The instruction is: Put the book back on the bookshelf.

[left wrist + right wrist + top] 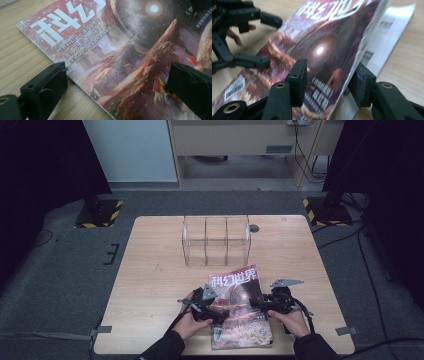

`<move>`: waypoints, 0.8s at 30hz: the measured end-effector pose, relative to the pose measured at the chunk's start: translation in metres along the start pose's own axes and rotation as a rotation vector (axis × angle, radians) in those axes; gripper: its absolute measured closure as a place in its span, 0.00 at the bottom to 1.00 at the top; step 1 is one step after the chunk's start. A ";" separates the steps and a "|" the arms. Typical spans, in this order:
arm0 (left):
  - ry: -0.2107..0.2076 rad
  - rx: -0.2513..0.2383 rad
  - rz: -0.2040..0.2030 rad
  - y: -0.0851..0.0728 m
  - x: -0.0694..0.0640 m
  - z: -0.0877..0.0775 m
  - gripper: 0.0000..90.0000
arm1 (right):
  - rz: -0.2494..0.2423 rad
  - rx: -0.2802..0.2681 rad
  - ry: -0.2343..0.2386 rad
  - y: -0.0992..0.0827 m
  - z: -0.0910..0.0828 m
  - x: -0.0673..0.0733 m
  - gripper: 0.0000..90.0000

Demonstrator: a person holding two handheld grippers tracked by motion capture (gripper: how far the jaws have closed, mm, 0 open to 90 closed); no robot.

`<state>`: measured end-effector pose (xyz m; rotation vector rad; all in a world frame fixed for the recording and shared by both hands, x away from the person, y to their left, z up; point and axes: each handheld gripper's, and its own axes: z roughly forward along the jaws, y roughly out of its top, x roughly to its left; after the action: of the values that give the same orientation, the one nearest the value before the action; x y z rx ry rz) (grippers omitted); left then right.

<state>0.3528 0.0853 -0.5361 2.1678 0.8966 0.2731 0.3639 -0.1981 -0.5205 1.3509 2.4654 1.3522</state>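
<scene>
A magazine (239,306) with a red cover and white Chinese title lies near the front edge of the wooden table (150,270). My left gripper (218,309) is open at its left edge. In the left gripper view one jaw rests beside the magazine (120,50) on the wood and the other hangs over the cover, so the left gripper (117,72) straddles that edge. My right gripper (257,306) is at the right edge. In the right gripper view the cover and some pages (317,50) are raised off a white page (392,25), tilting between the jaws of the right gripper (330,66), with a visible gap. The left gripper (273,42) shows beyond.
A clear acrylic organiser (216,240) with three compartments stands upright at the back middle of the table. A small dark round disc (254,228) lies beside it. Two stands with yellow-black striped bases (100,212) (327,210) are on the floor past the far corners.
</scene>
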 end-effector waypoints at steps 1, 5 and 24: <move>0.000 0.000 0.000 0.000 0.000 0.000 0.02 | -0.004 0.012 0.001 -0.001 0.000 0.000 0.58; 0.000 0.000 0.001 0.000 0.000 0.000 0.02 | -0.036 0.020 -0.041 -0.001 0.002 0.004 0.53; 0.005 0.001 0.000 0.000 0.000 0.000 0.02 | -0.047 -0.075 -0.098 0.002 -0.001 0.001 0.39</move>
<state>0.3527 0.0853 -0.5361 2.1695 0.8995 0.2783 0.3640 -0.1975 -0.5180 1.3019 2.3442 1.3217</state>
